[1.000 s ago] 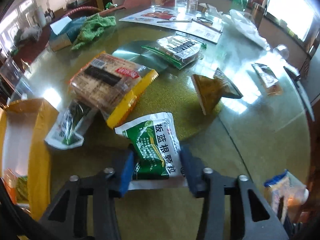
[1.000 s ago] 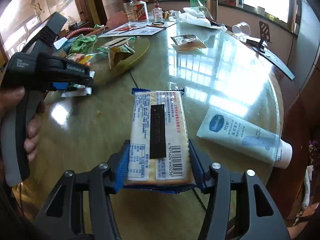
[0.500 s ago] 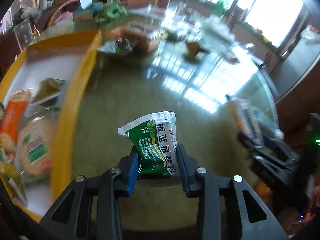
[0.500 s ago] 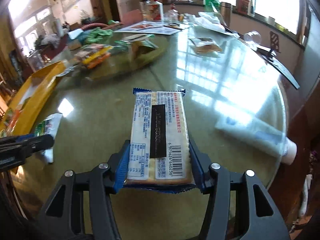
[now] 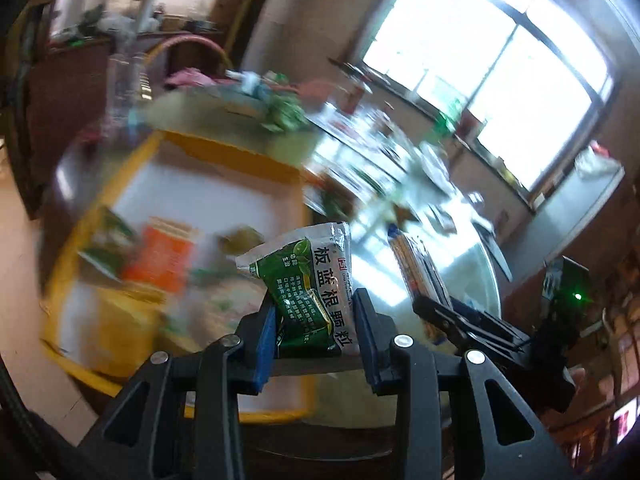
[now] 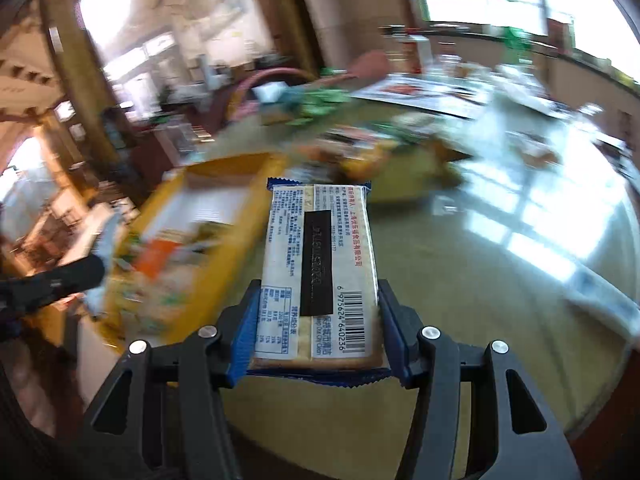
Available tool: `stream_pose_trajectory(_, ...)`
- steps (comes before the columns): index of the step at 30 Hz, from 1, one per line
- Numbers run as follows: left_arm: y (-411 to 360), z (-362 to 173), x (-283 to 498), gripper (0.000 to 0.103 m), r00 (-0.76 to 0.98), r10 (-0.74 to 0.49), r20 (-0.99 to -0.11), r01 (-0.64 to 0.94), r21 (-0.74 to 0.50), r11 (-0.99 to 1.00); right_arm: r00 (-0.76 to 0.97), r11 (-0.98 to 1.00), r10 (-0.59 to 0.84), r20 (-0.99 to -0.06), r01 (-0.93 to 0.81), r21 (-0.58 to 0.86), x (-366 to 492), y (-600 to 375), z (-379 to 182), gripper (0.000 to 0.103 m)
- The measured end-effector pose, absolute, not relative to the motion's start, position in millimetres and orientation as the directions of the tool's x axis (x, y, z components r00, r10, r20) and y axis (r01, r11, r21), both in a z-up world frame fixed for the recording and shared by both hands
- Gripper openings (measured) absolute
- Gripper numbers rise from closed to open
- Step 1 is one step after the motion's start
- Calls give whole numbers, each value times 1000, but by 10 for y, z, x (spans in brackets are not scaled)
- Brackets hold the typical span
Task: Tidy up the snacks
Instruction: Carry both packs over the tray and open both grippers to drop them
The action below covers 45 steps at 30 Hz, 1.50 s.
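Both loaded, mid-carry, background heavily blurred. Left gripper [image 5: 314, 316] was pinching the green sachet [image 5: 310, 292] by its lower half, pads on both side edges; the sachet was in the air in front of the yellow tray [image 5: 76, 240], which already held an orange pack [image 5: 164, 258] and other blurred snacks. Right gripper [image 6: 318, 320] was clamped on the cracker pack [image 6: 318, 272] across its near end, over the table [image 6: 460, 272] just beside the tray's right wall [image 6: 236, 240]. Risks, my read: the sachet looked buckled between the pads, soft and slippery film, so it could squirt out on a fast swing and land outside the tray. The cracker pack was cantilevered, most of its length ahead of the pads, so a hard stop could pivot it down or crack the contents if the squeeze went up. The two grippers were near each other in the left view [image 5: 472, 324]; converging on one tray, they could collide or knock the contents. Release height was hard to judge in this blur. Orientation: cracker pack's long axis ran straight ahead along the fingers, back label and barcode up, far sealed end toward the tray and table clutter. Sachet's long axis was roughly upright between the fingers, tilted a bit left, printed face to the camera, top seal away.
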<state>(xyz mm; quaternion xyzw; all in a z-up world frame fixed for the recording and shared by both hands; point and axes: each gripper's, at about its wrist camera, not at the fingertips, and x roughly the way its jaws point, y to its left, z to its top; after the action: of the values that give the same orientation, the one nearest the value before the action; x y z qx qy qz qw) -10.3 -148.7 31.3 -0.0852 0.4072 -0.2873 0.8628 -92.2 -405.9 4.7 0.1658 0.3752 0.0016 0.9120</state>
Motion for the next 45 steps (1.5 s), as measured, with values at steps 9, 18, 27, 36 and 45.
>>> stream_pose_trajectory(9,-956,289,751,35,547,-502,-670,362,-351,863,621,967,217,-753,-31,254,369,-3306,72,56)
stream_pose_trajectory(18,-1004,-116,1741,35,423,-469,-776,341,-343,875,530,990,132,-838,-115,83,1243,-2993,-187,56)
stream_pose_trajectory(27,-1216,-364,1957,37,347,-353,-869,379,-214,900,478,979,56,-877,-197,-45,1343,-2759,-399,56)
stream_pose_trajectory(36,-1161,-474,2103,52,239,-410,-880,392,-299,870,474,988,85,-877,-154,13,1344,-2834,-397,76)
stream_pose_trajectory(45,-1012,119,1525,79,449,-415,-792,376,-254,891,622,956,262,-737,-64,286,896,-3354,115,77)
